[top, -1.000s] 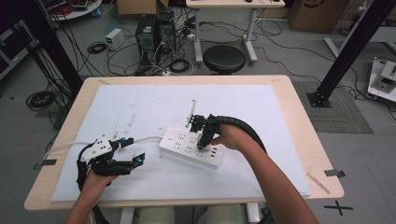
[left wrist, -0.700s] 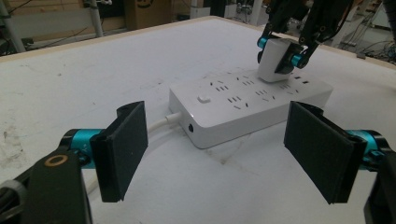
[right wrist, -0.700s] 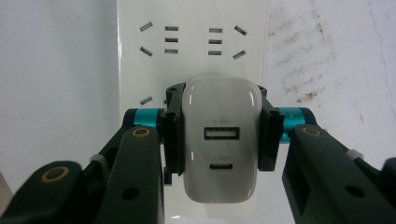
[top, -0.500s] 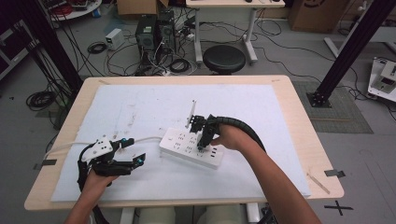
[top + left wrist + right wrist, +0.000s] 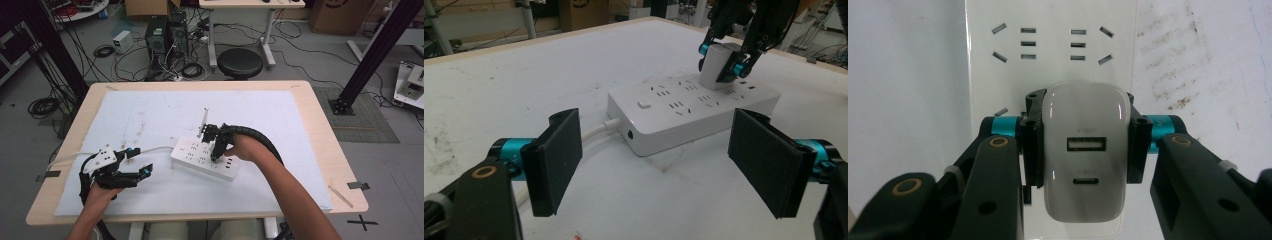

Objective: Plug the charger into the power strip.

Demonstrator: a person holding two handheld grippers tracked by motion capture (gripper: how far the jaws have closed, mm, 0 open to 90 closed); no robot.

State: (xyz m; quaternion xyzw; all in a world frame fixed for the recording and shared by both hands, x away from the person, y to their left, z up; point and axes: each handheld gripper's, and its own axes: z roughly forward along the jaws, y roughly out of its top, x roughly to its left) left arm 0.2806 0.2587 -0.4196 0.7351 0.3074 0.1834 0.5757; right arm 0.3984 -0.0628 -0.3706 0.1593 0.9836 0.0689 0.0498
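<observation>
1. White charger [image 5: 1084,155]: rounded block with two ports on its face, standing upright on the strip, centre of the right gripper view.
2. White power strip [image 5: 204,159]: long, flat, lying aslant at the high view's centre.

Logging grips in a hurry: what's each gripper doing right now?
Left gripper: open, holding nothing.
Right gripper: closed on the white charger, over the power strip.

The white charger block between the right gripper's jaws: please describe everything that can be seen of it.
The charger block is a small white plastic brick with rounded corners and a glossy face. That face carries two ports, a wide rectangular one above a smaller oval one. The right gripper clamps it by its two sides. It stands upright on the white power strip, near the strip's far end; whether its prongs are fully seated cannot be told.
</observation>
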